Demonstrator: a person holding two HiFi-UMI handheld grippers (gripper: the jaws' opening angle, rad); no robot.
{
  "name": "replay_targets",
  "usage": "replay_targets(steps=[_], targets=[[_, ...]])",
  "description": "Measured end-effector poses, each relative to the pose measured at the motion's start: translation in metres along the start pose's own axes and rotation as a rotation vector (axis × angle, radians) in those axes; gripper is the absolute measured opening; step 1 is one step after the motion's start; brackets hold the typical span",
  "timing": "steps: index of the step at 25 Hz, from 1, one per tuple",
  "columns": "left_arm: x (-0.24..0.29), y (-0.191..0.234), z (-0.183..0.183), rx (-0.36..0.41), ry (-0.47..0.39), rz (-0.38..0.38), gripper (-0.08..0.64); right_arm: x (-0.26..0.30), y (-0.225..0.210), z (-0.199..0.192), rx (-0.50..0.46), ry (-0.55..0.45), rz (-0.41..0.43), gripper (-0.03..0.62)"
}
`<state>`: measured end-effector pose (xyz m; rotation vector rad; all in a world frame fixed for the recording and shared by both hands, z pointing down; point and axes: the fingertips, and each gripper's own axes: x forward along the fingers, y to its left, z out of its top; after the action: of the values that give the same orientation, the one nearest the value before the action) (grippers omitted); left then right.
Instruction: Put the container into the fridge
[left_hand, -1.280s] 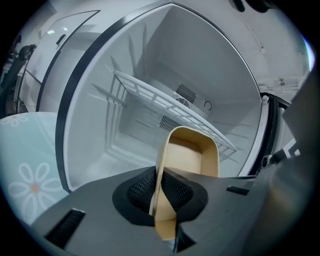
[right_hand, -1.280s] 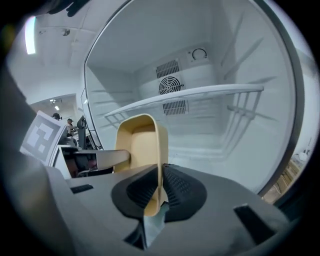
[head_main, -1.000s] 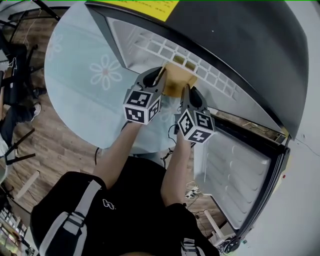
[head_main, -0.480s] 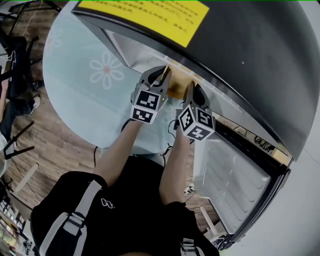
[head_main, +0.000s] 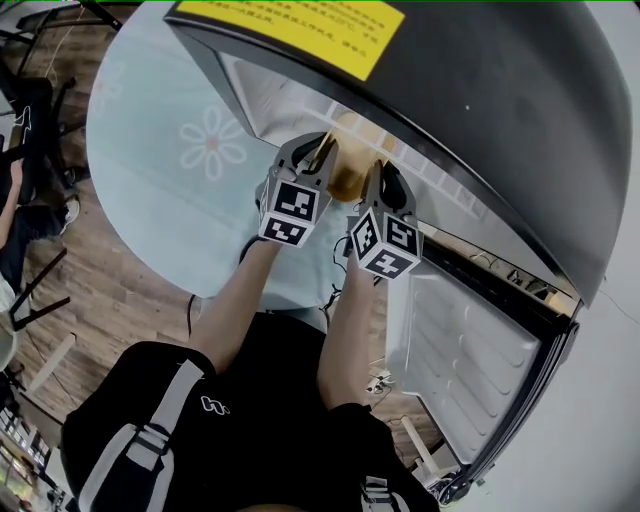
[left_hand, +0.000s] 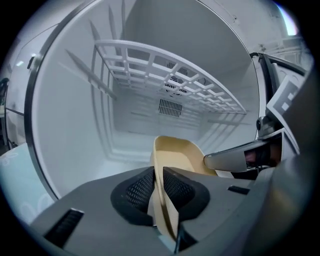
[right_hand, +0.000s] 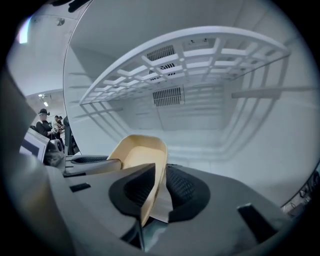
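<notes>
The tan container (left_hand: 176, 156) is clamped by its opposite walls, one in the left gripper (left_hand: 158, 186) and one in the right gripper (right_hand: 159, 189), presumably so it is kept level. It is held inside the open fridge (head_main: 480, 90) (beneath the white grid shelf (left_hand: 170, 70)), apparently not yet set down.

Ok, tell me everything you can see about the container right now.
The container is a shallow, open-topped tray in pale tan, thin-walled with rounded corners, looking like moulded pulp or plastic, and apparently empty. It is held inside the open fridge, below the white grid shelf. The left gripper and right gripper each pinch an opposite rim.
</notes>
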<state>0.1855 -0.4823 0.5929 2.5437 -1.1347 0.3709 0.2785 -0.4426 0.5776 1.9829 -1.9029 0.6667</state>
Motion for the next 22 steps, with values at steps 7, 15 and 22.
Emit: replay_targets(steps=[7, 15, 22], targets=[[-0.034, -0.004, 0.035, 0.015, -0.08, 0.01, 0.05, -0.033, 0.012, 0.022, -0.037, -0.056, 0.009, 0.073], [-0.076, -0.033, 0.076, -0.01, -0.204, -0.064, 0.0, -0.084, 0.026, 0.063, -0.079, -0.21, 0.03, 0.006], [-0.131, -0.055, 0.102, -0.025, -0.284, -0.112, -0.002, -0.139, 0.055, 0.081, -0.096, -0.344, 0.111, 0.005]])
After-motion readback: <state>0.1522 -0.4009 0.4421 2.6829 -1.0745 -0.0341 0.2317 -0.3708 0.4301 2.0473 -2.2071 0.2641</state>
